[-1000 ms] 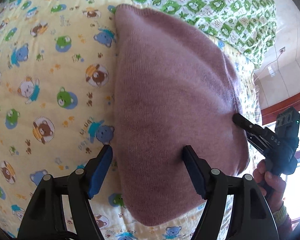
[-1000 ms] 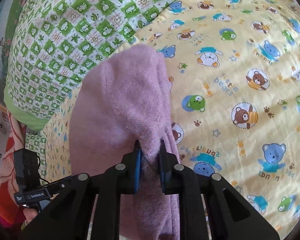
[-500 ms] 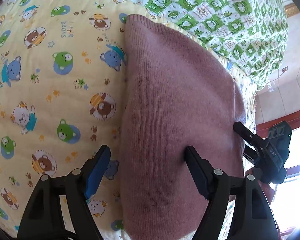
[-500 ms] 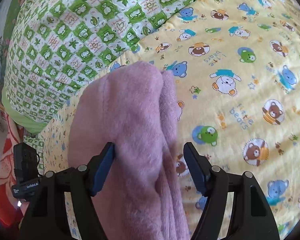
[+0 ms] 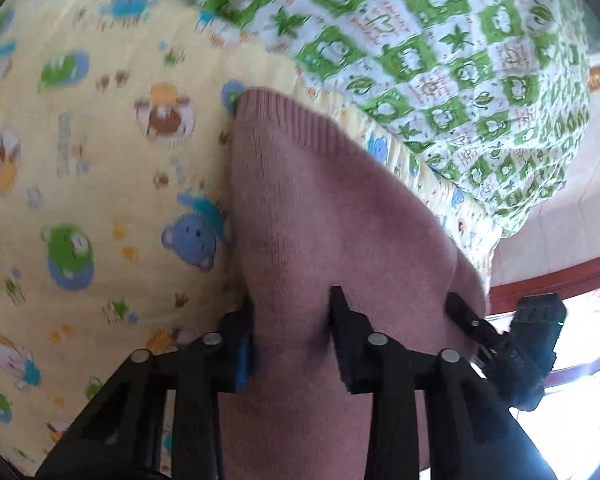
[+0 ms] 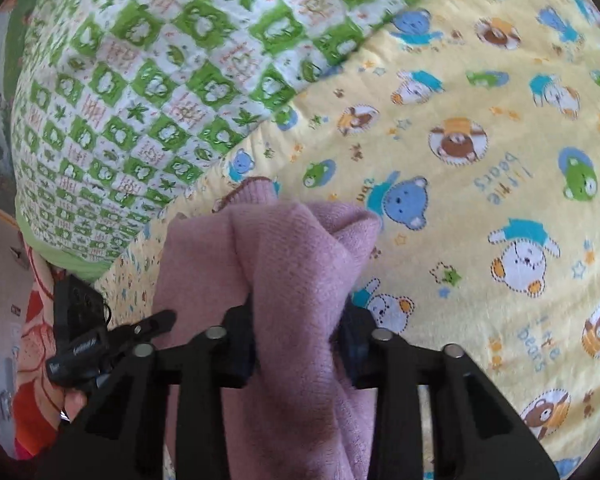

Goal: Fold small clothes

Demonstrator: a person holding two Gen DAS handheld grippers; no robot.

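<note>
A pink knitted garment (image 5: 320, 208) lies on the yellow bear-print blanket (image 5: 80, 200), its ribbed hem near the checked quilt. In the left wrist view my left gripper (image 5: 292, 316) is closing its jaws, and a fold of the garment's near edge is pinched between the pads. The right gripper's finger (image 5: 466, 314) touches the same edge further right. In the right wrist view the garment (image 6: 292, 248) is bunched into a thick ridge. My right gripper (image 6: 296, 324) is closing its jaws on that ridge. The left gripper's body (image 6: 80, 340) shows at lower left.
A green-and-white checked quilt (image 6: 160, 80) is heaped along the far side of the blanket (image 6: 480, 200). The bed's edge drops off beside the garment, with pale floor and a red-brown wooden frame (image 5: 560, 276) beyond. A person's hand (image 6: 74, 402) holds the left gripper.
Both pairs of jaws have narrowed from wide apart onto the pink garment. The right one let go of a thin fold first. Both views have slid toward the checked quilt, and the cloth has bunched up.
</note>
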